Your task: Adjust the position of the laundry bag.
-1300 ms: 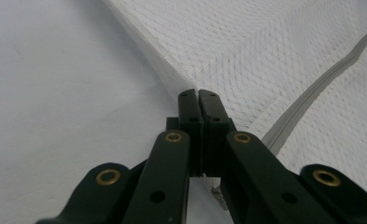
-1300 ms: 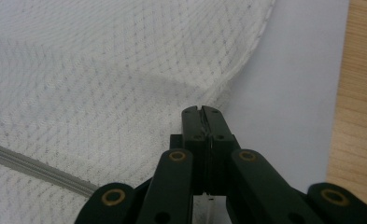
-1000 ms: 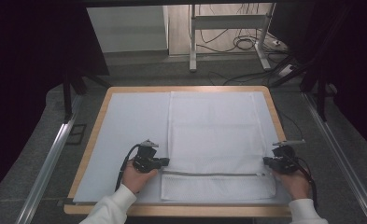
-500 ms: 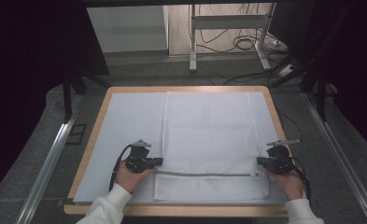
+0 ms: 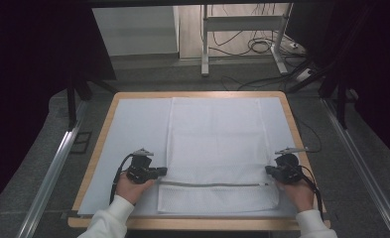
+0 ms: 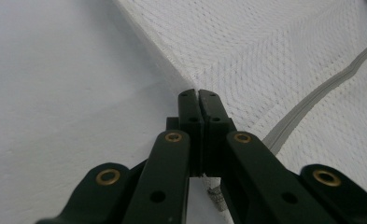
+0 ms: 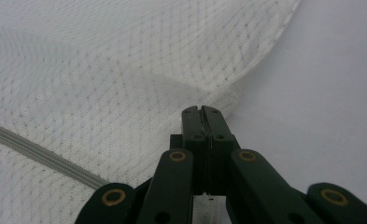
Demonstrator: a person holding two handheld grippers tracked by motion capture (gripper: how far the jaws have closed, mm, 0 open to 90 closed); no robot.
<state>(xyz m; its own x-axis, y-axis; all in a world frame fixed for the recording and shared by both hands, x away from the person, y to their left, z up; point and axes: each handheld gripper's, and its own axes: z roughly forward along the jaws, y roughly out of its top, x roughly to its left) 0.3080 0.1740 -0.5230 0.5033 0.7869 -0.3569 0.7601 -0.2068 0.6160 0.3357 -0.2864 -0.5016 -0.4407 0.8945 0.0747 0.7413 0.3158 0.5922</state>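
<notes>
White mesh bag (image 5: 215,148) lying flat on a pale mat (image 5: 133,134) that covers a wood-edged table (image 5: 99,144). No brand, label or legible writing appears on the bag or the grippers. The bag's long axis runs from the person's side toward the far edge of the table, where its far end lies; a grey zipper (image 5: 210,184) crosses it from side to side near the near end. Left gripper (image 5: 155,172), held in the left hand (image 5: 128,187): jaws closed tight on the bag's left edge, just above the zipper. Right gripper (image 5: 269,171), held in the right hand (image 5: 297,191): jaws likewise pressed together, pinching the bag's right edge, the mesh puckering at their tips.
</notes>
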